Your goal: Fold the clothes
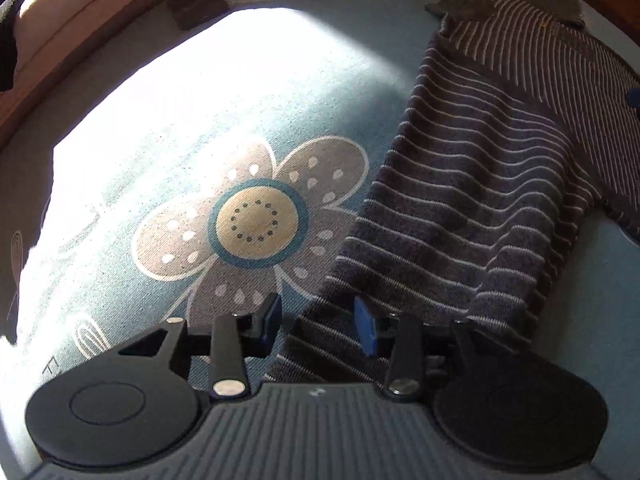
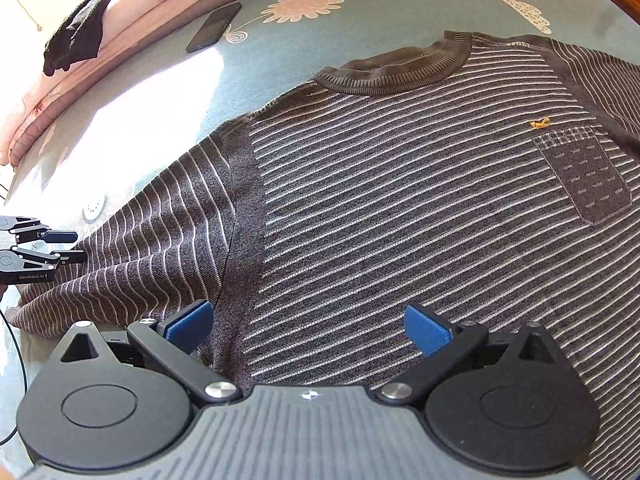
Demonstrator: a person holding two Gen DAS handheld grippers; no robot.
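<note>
Low in the left wrist view, left gripper (image 1: 320, 326) poised with jaws partly apart astride the cuff end of the striped sweater's sleeve (image 1: 460, 200), pads not seen pressing the knit; low in the right wrist view, right gripper (image 2: 308, 326) spread wide and empty over the sweater (image 2: 400, 184) lying face-up across the floral bedspread (image 2: 320, 32). Judged as the opening sleeve fold: next, close on the cuff and carry it across the chest. Bare bedspread at left; phone (image 2: 214, 26) and bed edge (image 1: 92, 36) farther off.
</note>
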